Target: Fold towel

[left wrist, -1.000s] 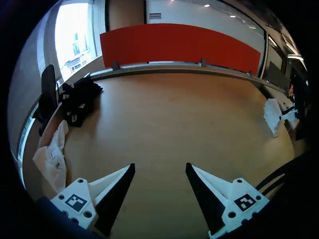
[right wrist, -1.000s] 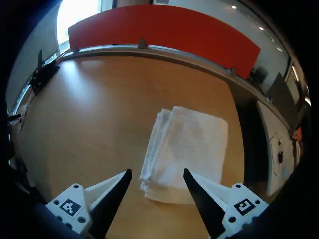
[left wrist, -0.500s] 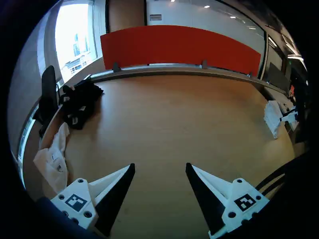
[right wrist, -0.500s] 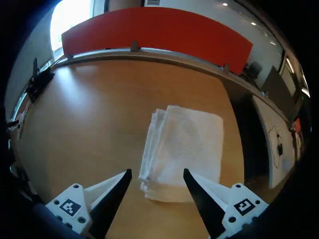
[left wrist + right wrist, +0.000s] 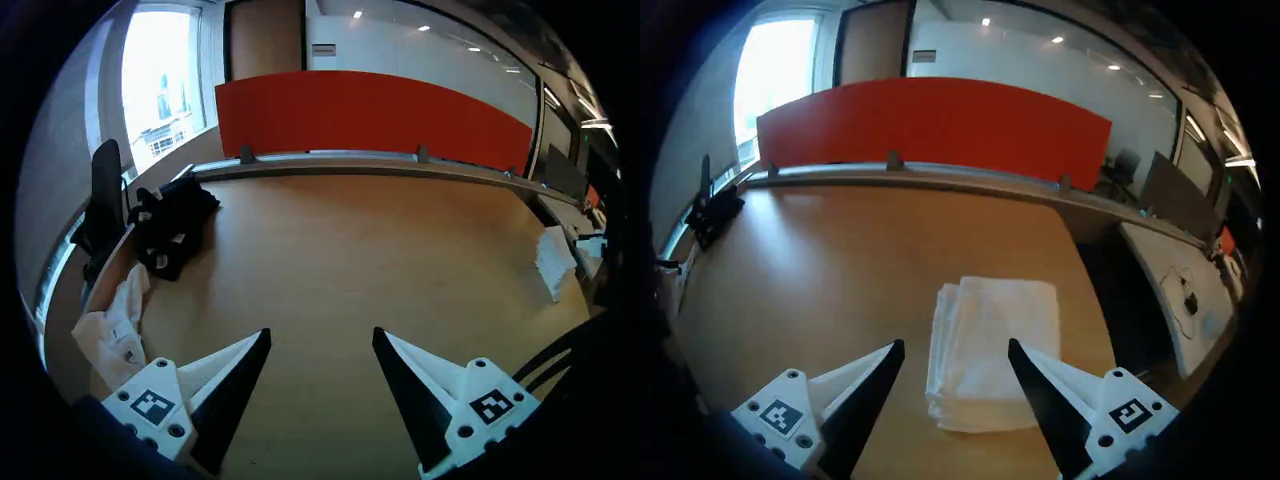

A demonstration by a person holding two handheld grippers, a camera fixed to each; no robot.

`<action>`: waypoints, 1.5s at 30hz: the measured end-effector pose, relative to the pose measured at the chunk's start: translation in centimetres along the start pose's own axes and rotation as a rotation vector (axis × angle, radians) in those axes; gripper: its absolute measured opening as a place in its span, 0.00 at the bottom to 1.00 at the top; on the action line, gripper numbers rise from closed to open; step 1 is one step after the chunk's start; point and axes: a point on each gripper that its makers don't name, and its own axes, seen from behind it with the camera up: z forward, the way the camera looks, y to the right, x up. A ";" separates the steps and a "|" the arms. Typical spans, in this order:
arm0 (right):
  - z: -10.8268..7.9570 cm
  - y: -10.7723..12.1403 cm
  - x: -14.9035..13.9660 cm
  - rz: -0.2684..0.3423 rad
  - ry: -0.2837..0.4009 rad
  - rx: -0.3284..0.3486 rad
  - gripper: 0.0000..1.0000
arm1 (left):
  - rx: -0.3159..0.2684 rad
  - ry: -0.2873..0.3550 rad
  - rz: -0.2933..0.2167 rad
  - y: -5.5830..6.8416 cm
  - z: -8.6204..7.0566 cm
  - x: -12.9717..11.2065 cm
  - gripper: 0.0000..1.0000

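Note:
A white towel [image 5: 992, 348], folded into a thick rectangle, lies flat on the wooden table [image 5: 840, 264] just ahead of my right gripper [image 5: 956, 352]. That gripper is open, its fingers straddling the towel's near end without touching it. In the left gripper view the same towel [image 5: 554, 260] is a small white shape at the table's far right edge. My left gripper [image 5: 320, 340] is open over bare wood, holding nothing.
A heap of black cloth [image 5: 172, 224] lies at the table's left side, with a crumpled white cloth [image 5: 116, 328] nearer the left corner. A red divider panel [image 5: 372, 108] runs along the back edge. A black chair [image 5: 100, 200] stands left. Another desk [image 5: 1176, 296] stands right.
Both views have tilted upward, showing more of the room. The towel has slid lower in the right gripper view and stays folded and still. Both grippers remain open.

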 end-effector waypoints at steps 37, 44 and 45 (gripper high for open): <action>-7.0 -1.4 12.2 0.070 0.529 -0.114 1.00 | -0.016 0.260 -0.002 -0.5 -0.2 8.9 0.94; -7.3 -2.4 13.3 0.067 0.542 -0.107 1.00 | -0.005 0.359 -0.029 -1.2 -0.7 11.8 0.94; -7.4 -2.5 13.5 0.069 0.544 -0.106 1.00 | -0.003 0.371 -0.035 -1.3 -0.7 12.2 0.94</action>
